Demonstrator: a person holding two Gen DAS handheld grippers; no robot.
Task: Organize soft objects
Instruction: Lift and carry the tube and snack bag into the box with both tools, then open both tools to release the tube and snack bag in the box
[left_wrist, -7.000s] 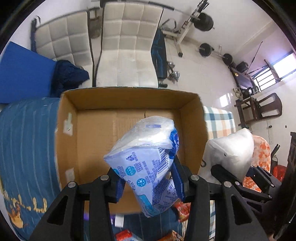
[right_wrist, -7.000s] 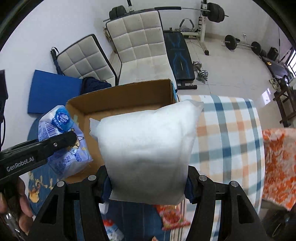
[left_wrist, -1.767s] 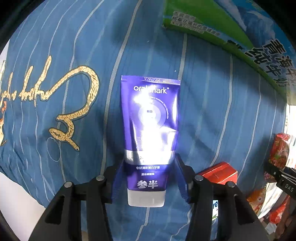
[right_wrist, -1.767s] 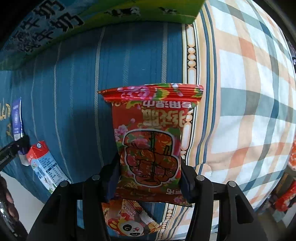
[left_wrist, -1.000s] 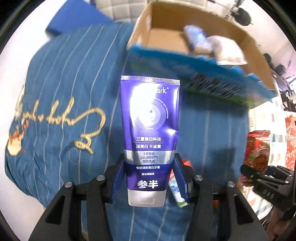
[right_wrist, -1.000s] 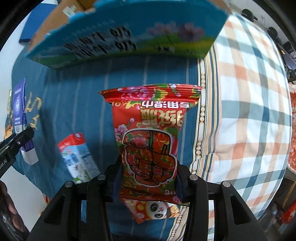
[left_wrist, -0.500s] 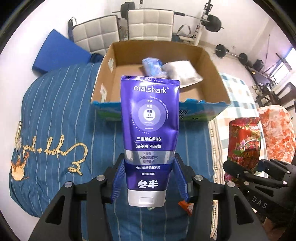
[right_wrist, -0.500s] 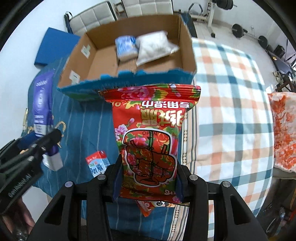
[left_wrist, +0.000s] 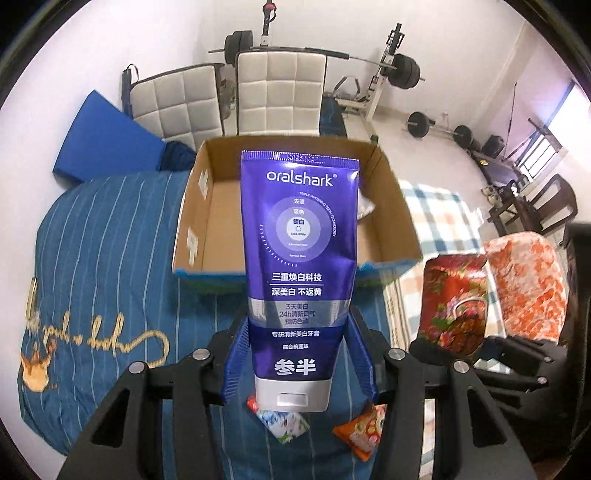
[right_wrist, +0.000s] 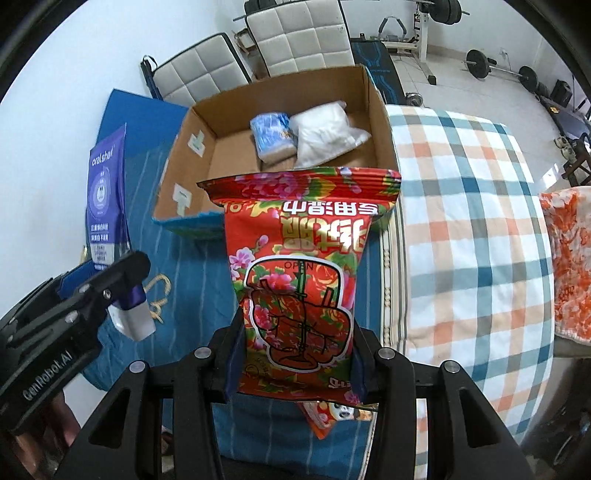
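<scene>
My left gripper (left_wrist: 297, 360) is shut on a purple toothpaste tube (left_wrist: 299, 258), cap end down, held upright above the blue striped bed cover. My right gripper (right_wrist: 295, 354) is shut on a red flowered snack pack (right_wrist: 299, 280), printed upside down. Beyond both stands an open cardboard box (right_wrist: 380, 122) (left_wrist: 192, 221) holding a blue-and-white pack (right_wrist: 271, 136) and a white pouch (right_wrist: 328, 133). In the right wrist view the left gripper with the tube (right_wrist: 107, 192) shows at the left edge. In the left wrist view the red pack (left_wrist: 454, 295) shows at the right.
A small milk carton (left_wrist: 282, 422) and an orange snack packet (left_wrist: 364, 432) lie on the bed below the left gripper; a panda-print packet (right_wrist: 332, 415) lies under the red pack. A checked blanket (right_wrist: 472, 221) covers the bed's right side. White padded chairs (left_wrist: 280, 92) and weight equipment stand behind.
Both grippers rose and tilted up with their loads; the box has shifted from the top of the views to the middle, and the room behind it has come into view.
</scene>
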